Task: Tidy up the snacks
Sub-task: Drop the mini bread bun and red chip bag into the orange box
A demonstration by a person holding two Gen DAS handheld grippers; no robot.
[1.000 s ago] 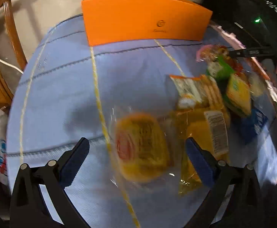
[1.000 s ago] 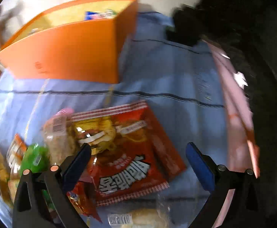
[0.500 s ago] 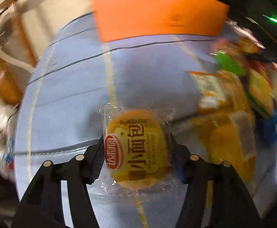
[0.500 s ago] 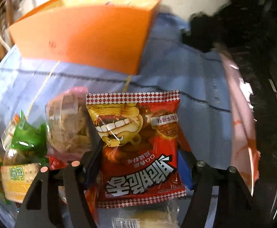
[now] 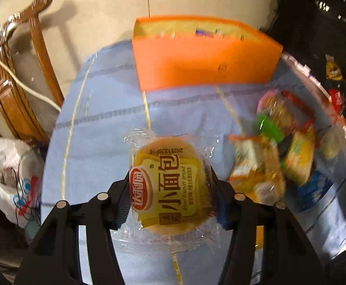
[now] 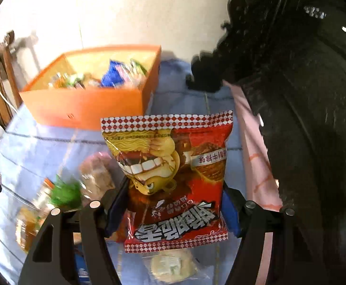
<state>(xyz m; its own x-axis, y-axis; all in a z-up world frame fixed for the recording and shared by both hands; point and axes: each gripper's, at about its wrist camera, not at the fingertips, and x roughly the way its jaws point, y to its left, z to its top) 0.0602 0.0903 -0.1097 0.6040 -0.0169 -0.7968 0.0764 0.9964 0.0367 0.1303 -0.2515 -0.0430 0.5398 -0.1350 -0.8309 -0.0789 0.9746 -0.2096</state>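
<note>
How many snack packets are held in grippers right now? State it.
2: the yellow mini bread packet in the left gripper; the red noodle-snack bag in the right gripper.

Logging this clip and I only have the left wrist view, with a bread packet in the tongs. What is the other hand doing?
Observer: The right tongs are shut on a red noodle snack bag, held above the blue tablecloth.
Operator: My view shows only a sliver of the orange box's inside. Anything in it?
Observer: Yes, the orange box already holds several packets, among them a blue one.
Operator: Is anything under that red bag?
Observer: A pale round snack in clear wrap lies on the cloth just below its lower edge.
</note>
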